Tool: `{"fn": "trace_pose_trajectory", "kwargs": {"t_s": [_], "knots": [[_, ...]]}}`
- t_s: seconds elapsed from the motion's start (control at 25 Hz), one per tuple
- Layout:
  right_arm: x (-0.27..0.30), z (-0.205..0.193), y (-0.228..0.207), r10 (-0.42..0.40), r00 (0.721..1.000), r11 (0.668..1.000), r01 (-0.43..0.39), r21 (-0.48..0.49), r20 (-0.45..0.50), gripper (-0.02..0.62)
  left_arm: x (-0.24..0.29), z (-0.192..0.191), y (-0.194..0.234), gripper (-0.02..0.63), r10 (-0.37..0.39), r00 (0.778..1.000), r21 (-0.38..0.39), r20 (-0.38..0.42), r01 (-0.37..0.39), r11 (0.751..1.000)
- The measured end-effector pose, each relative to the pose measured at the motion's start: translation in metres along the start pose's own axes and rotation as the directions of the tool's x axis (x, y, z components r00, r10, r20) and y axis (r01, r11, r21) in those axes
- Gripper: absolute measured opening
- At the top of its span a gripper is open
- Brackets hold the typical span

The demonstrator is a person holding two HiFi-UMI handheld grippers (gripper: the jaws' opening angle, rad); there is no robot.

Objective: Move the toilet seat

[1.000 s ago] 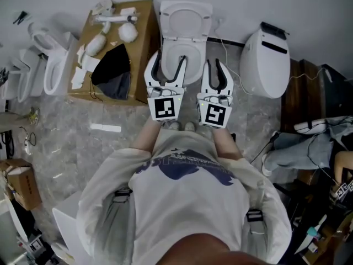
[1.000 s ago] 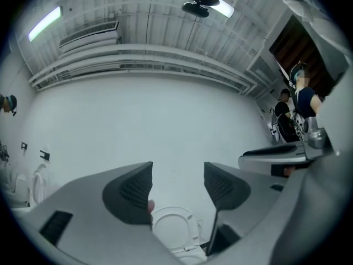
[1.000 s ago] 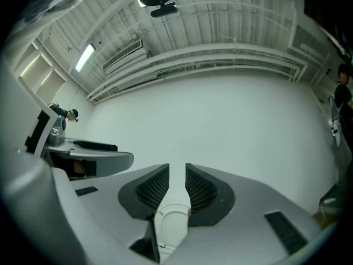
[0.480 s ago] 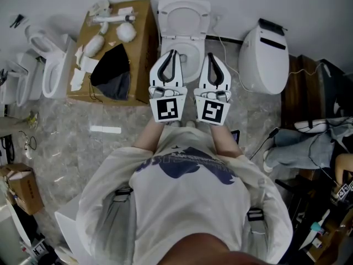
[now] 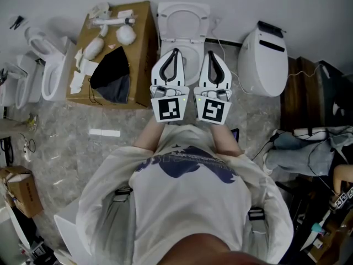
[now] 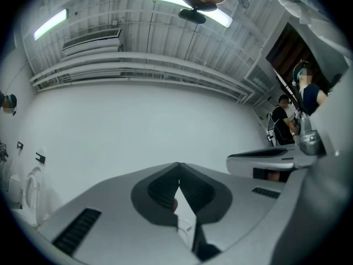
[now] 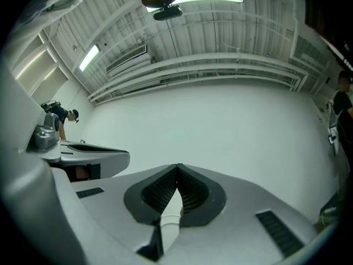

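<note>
The white oval toilet seat [image 5: 184, 20] stands tipped up at the far end of the white ceramic toilet bowl [image 5: 191, 55], against the far wall. A brown cardboard box [image 5: 141, 40] carrying a black cloth [image 5: 113, 73] sits to its left, and a rounded white toilet with its lid down [image 5: 263, 57] to its right. The left gripper [image 5: 175, 52] and the right gripper [image 5: 213, 54] are held side by side over the near part of the bowl, apart from the seat, the left fingers [image 6: 160, 191] and the right fingers [image 7: 194, 193] each closed tip to tip with nothing between them.
</note>
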State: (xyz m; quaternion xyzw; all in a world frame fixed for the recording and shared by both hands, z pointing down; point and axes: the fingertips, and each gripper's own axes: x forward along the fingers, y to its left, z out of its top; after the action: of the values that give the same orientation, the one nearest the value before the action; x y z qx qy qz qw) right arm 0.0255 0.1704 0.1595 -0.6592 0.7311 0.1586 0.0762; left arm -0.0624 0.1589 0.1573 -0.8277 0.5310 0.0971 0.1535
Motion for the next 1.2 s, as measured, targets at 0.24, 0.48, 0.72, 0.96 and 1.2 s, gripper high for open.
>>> {"fn": "trace_pose_trajectory", "kwargs": {"t_s": [0.24,0.48,0.72,0.96,1.2], "knots": [[0.005,0.007,0.001,-0.003,1.000,1.000,0.003,-0.013,0.015,0.011,0.009,-0.001,0.005,-0.002,-0.007,1.000,0.005,-0.020,0.007,1.000],[0.000,-0.010,0.004,-0.022,0.997,0.998,0.018,-0.063,-0.071,0.008,0.013,-0.012,-0.012,-0.003,-0.078,0.992,0.067,-0.102,0.085,0.994],[0.006,-0.006,-0.007,-0.035,0.998,0.998,0.033,-0.049,-0.050,0.008,0.015,-0.006,-0.007,-0.004,-0.065,0.995,0.046,-0.078,0.069,0.997],[0.005,-0.003,-0.005,-0.033,0.999,0.999,0.031,-0.039,-0.041,0.008,0.015,-0.003,-0.006,-0.004,-0.070,0.995,0.070,-0.070,0.075,0.995],[0.001,0.002,-0.005,-0.026,0.999,0.999,0.025,-0.042,-0.036,0.008,0.012,-0.004,-0.012,-0.003,-0.076,0.994,0.071,-0.080,0.082,0.994]]}}
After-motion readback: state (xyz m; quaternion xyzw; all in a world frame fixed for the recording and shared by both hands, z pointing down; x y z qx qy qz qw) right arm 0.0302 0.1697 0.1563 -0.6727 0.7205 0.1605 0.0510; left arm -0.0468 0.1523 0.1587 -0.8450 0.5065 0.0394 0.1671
